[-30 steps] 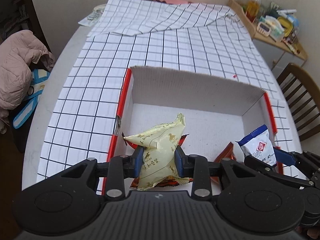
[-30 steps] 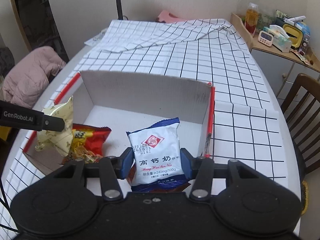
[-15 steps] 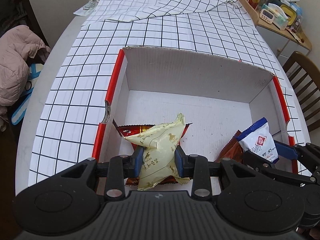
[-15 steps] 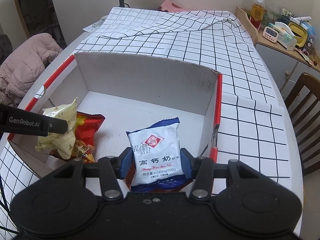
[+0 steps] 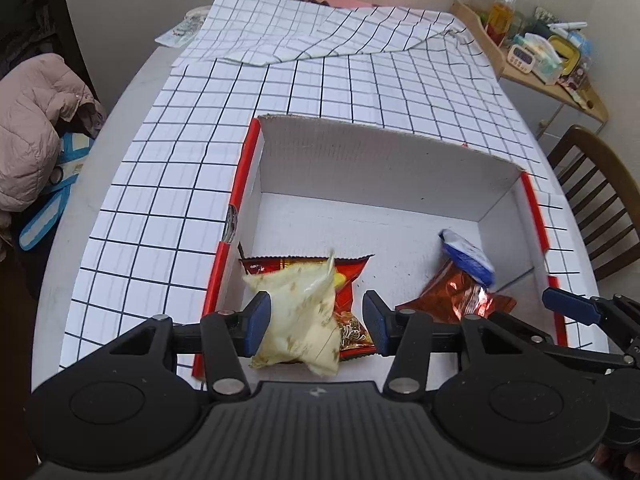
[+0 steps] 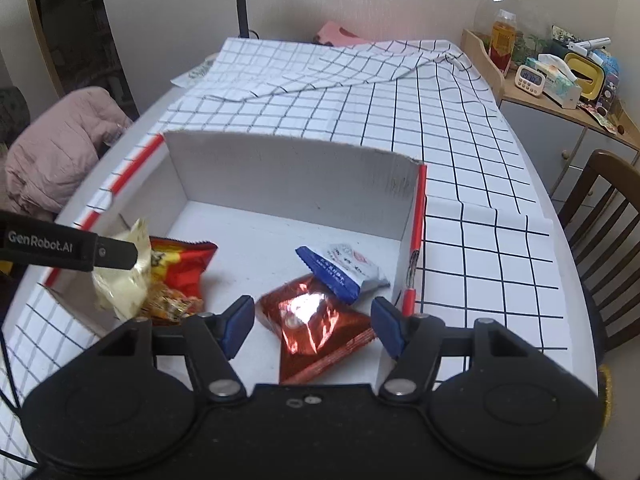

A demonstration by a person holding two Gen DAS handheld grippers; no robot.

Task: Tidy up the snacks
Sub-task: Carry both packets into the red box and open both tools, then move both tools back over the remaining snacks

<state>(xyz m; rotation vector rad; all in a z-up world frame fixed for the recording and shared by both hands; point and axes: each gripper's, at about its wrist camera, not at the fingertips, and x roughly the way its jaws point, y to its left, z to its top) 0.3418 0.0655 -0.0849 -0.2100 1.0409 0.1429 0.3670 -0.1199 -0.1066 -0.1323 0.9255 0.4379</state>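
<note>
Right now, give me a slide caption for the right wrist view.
Right hand-held gripper opening above the box, blue-white packet dropped onto copper foil pack.

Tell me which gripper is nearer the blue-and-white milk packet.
Right. The right gripper, jaws opening, sits just in front of the blue-and-white milk packet, which lies free in the box. The left gripper is across the box, jaws opening around the cream packet.

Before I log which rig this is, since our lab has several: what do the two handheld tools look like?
Both look alike. The left tool and right tool have matte black plastic bodies with round housings, silver screw heads and two black fingers tipped with blue pads. The left tool's finger bears white "GenRobot.AI" lettering. No sleeves or hands are visible.
</note>
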